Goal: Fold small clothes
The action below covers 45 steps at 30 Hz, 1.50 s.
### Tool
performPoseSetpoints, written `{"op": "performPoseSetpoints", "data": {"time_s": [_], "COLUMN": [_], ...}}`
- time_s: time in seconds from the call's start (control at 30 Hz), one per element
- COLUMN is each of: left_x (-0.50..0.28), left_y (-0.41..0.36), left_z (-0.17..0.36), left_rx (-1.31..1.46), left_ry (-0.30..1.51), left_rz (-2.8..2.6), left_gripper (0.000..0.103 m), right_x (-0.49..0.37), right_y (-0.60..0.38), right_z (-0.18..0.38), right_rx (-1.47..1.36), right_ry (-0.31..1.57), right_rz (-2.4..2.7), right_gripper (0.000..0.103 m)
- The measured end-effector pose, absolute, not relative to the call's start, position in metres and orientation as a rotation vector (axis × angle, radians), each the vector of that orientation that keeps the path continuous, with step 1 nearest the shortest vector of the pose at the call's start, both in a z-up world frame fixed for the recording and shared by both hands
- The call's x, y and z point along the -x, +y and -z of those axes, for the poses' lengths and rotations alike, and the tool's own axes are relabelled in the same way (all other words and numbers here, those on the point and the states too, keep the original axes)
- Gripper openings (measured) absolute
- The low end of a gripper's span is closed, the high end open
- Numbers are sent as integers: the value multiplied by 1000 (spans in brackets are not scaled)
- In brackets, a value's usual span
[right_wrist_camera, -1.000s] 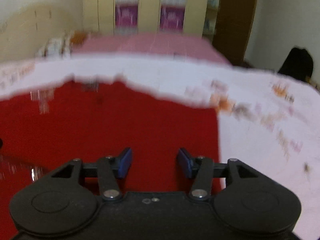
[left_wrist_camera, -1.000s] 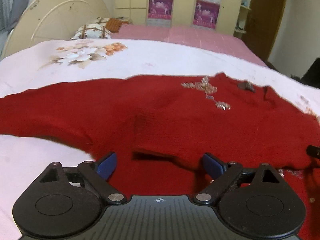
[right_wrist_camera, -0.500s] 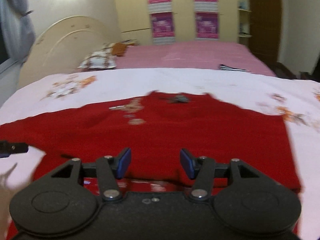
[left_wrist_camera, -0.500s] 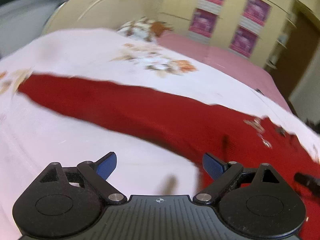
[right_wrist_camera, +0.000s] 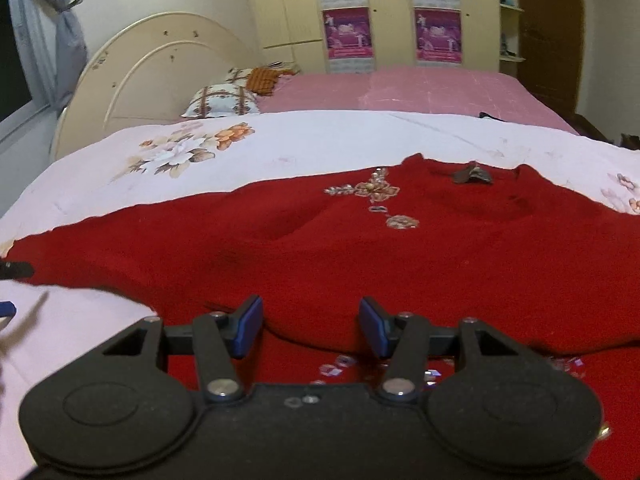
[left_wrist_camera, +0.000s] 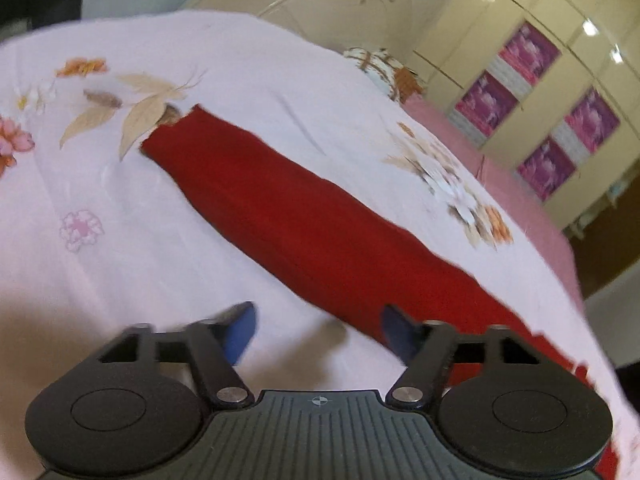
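**Red sweater flat on bed**

Red knit sweater (right_wrist_camera: 360, 256) lies spread on the floral bedsheet (right_wrist_camera: 280, 152), bead trim near collar. Left view alone shows its long sleeve (left_wrist_camera: 304, 216) stretched out. Left gripper (left_wrist_camera: 320, 330) just narrowing, nothing pinched; right gripper (right_wrist_camera: 310, 326) half-spread, nothing pinched, over the hem.

The red sweater (right_wrist_camera: 400, 264) is matt, fuzzy knit cloth with shiny beadwork (right_wrist_camera: 376, 192) near its collar. The floral sheet (left_wrist_camera: 248, 80) is smooth thin cloth. Both grippers have matt black plastic bodies, blue pads (right_wrist_camera: 248, 324) and bright metal pivot pins (left_wrist_camera: 230, 394). The wardrobe doors (left_wrist_camera: 560, 12) look glossy
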<state>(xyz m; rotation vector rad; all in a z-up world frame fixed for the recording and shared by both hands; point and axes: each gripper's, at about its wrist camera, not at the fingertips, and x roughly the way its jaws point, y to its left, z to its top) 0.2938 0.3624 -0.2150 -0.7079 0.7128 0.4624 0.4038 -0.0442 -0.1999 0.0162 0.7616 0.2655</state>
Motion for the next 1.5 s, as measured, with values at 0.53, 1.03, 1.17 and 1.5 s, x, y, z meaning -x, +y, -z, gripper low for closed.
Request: {"op": "performPoseSetpoints", "data": {"time_s": [0.53, 1.03, 1.17, 1.5], "left_x": [-341, -406, -429, -437], "left_y": [410, 188, 90, -19], "left_z": [242, 132, 151, 191], "left_rx": [851, 292, 215, -14], "left_ry": [604, 439, 539, 755], "left_rz": [-490, 129, 304, 345], "left_gripper": [11, 9, 9, 77], "right_x": [-420, -410, -399, -387], "right_y": [-14, -71, -120, -217], "right_z": [207, 188, 181, 183], "right_rx": [3, -106, -120, -243], "right_ry": [767, 721, 705, 746], "right_rz": [-200, -159, -86, -12], "right_gripper": [53, 52, 52, 59]}}
